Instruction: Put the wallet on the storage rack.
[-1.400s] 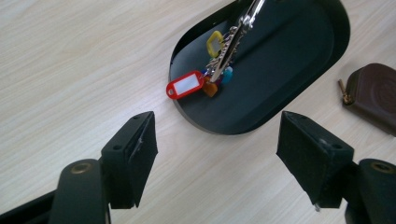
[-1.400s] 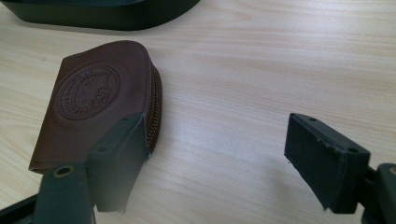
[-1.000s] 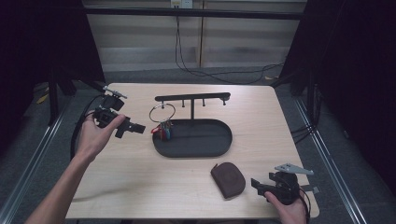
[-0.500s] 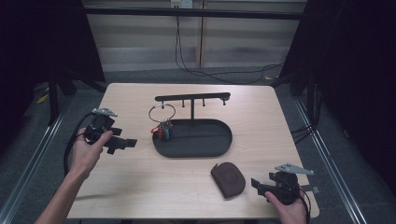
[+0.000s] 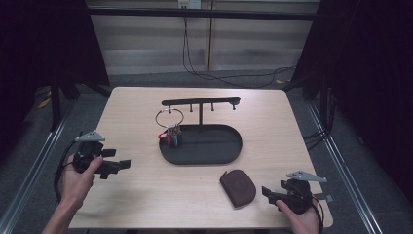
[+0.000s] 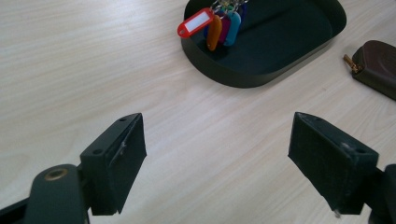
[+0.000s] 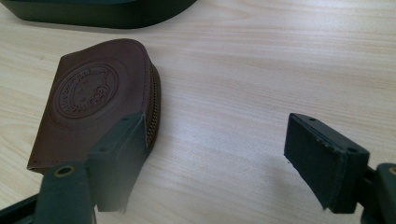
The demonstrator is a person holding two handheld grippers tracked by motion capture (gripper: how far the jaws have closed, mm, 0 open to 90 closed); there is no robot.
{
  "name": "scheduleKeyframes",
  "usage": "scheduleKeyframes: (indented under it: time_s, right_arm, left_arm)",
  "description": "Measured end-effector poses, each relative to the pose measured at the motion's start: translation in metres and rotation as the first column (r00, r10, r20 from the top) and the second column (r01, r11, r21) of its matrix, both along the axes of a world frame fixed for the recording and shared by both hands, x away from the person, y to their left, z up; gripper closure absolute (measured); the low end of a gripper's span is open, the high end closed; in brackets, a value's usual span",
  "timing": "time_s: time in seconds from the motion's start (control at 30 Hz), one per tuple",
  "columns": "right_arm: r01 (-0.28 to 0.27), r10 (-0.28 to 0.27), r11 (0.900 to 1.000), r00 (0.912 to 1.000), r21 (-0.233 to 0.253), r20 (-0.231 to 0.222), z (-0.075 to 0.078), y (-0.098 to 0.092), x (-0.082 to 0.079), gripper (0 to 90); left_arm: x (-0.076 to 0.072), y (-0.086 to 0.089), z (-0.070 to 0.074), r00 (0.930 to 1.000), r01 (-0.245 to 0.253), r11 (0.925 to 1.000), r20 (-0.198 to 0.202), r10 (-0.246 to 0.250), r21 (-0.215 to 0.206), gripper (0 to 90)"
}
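A black oval tray [image 5: 214,146] sits mid-table, with a T-shaped hook stand [image 5: 200,103] rising from it. A key ring [image 5: 169,118] hangs from the stand's left hook, and its coloured tags [image 5: 170,137] dangle into the tray's left end. A brown leather pouch [image 5: 237,187] lies flat on the wood in front of the tray. My left gripper [image 5: 124,164] is open at the table's left, well clear of the tray [image 6: 261,70] and tags [image 6: 215,28]; the left gripper [image 6: 219,163] holds nothing. My right gripper [image 5: 267,192] is open just right of the pouch [image 7: 98,98]; the right gripper [image 7: 219,158] holds nothing.
The light wooden table [image 5: 146,200] has dark floor and metal rails on both sides. Cables run across the floor behind the table's far edge. The pouch [image 6: 378,65] shows a small brass zip pull toward the tray.
My left gripper has drawn back from beside the key ring, toward the near left of the table. The right gripper and the pouch have stayed where they were.
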State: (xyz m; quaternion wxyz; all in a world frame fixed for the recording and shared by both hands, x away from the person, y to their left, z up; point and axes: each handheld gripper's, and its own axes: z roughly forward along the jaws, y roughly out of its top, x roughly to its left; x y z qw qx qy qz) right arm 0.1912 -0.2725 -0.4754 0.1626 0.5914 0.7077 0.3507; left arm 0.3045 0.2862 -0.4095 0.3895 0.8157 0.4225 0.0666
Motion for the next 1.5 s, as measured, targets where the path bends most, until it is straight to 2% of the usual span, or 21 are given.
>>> scheduleKeyframes:
  time_s: [0.13, 0.23, 0.47, 0.57, 0.63, 0.73, 0.83, 0.9, 0.93, 1.0, 1.07, 1.2, 1.3, 1.33, 1.4, 1.47, 1.5]
  right_arm:
    - [0.001, -0.001, 1.000, 1.0000, 0.006, -0.004, 0.000, -0.001, 0.001, 21.2]
    - [0.004, -0.004, 1.000, 1.0000, 0.008, -0.006, 0.000, -0.001, 0.000, 20.9]
    - [0.002, -0.002, 1.000, 1.0000, 0.011, -0.004, 0.001, -0.001, 0.001, 21.0]
    - [-0.001, 0.001, 1.000, 0.9998, 0.011, -0.019, 0.003, 0.001, 0.004, 21.0]
    - [-0.019, 0.019, 1.000, 0.9991, 0.007, -0.037, 0.003, 0.004, 0.006, 20.8]
    - [-0.053, 0.053, 0.999, 0.9978, 0.002, -0.040, 0.007, 0.010, 0.008, 21.0]
    - [-0.062, 0.062, 0.998, 0.9975, 0.009, -0.033, 0.012, 0.012, 0.009, 21.5]
    - [-0.066, 0.068, 0.997, 0.9964, 0.031, -0.050, 0.017, 0.013, 0.013, 21.7]
    - [-0.070, 0.072, 0.997, 0.9953, 0.037, -0.064, 0.021, 0.015, 0.016, 22.0]
    - [-0.074, 0.076, 0.997, 0.9931, 0.021, -0.089, 0.027, 0.020, 0.023, 21.8]
    - [-0.103, 0.105, 0.994, 0.9893, 0.027, -0.101, 0.032, 0.027, 0.030, 24.1]
    - [-0.111, 0.113, 0.994, 0.9866, 0.017, -0.118, 0.042, 0.037, 0.041, 25.3]
    - [-0.107, 0.108, 0.994, 0.9865, 0.021, -0.123, 0.048, 0.041, 0.047, 27.6]
    - [-0.114, 0.117, 0.993, 0.9844, 0.024, -0.131, 0.048, 0.042, 0.049, 27.6]
    - [-0.138, 0.143, 0.989, 0.9770, 0.044, -0.158, 0.049, 0.043, 0.053, 28.3]
    - [-0.180, 0.190, 0.981, 0.9672, 0.075, -0.168, 0.048, 0.044, 0.055, 29.6]
    - [-0.184, 0.194, 0.980, 0.9641, 0.069, -0.182, 0.048, 0.046, 0.056, 29.3]
  left_arm:
    - [-0.012, 0.005, -0.006, 0.9999, -0.005, 1.0000, 0.014, 0.005, -0.008, 18.7]
    - [-0.018, 0.009, -0.013, 0.9994, 0.026, 0.9995, -0.022, -0.027, -0.019, 18.7]
    - [-0.030, 0.014, -0.030, 0.9994, -0.013, 0.9991, -0.032, 0.012, -0.040, 18.7]
    - [-0.037, 0.013, -0.036, 0.9993, -0.013, 0.9995, -0.034, 0.012, -0.030, 18.7]
    - [-0.042, 0.012, -0.038, 0.9996, -0.012, 0.9993, -0.026, 0.012, -0.036, 18.7]
    - [-0.049, 0.011, -0.044, 0.9994, -0.025, 0.9985, -0.023, 0.024, -0.049, 18.7]
    - [-0.052, 0.010, -0.048, 0.9996, -0.018, 0.9985, -0.022, 0.017, -0.052, 18.7]
    - [-0.053, 0.008, -0.050, 0.9996, -0.025, 0.9979, -0.017, 0.024, -0.059, 18.6]
    - [-0.054, 0.006, -0.051, 0.9997, -0.020, 0.9980, -0.013, 0.020, -0.060, 18.5]
    - [-0.055, 0.002, -0.053, 0.9996, -0.019, 0.9983, -0.019, 0.018, -0.056, 16.9]
    - [-0.056, -0.003, -0.054, 0.9997, -0.015, 0.9988, -0.021, 0.014, -0.048, 16.4]
    - [-0.054, -0.010, -0.056, 0.9997, -0.002, 0.9993, -0.024, 0.001, -0.036, 16.4]
    - [-0.052, -0.015, -0.056, 1.0000, -0.007, 0.9990, -0.002, 0.007, -0.044, 16.4]
    - [-0.051, -0.017, -0.057, 1.0000, -0.008, 0.9987, 0.002, 0.008, -0.049, 16.4]
    - [-0.051, -0.023, -0.060, 0.9997, 0.004, 0.9983, -0.024, -0.006, -0.058, 16.4]
    - [-0.050, -0.029, -0.063, 0.9988, 0.034, 0.9983, -0.035, -0.035, -0.047, 16.5]
    - [-0.050, -0.031, -0.064, 0.9986, 0.037, 0.9987, -0.036, -0.038, -0.035, 16.5]
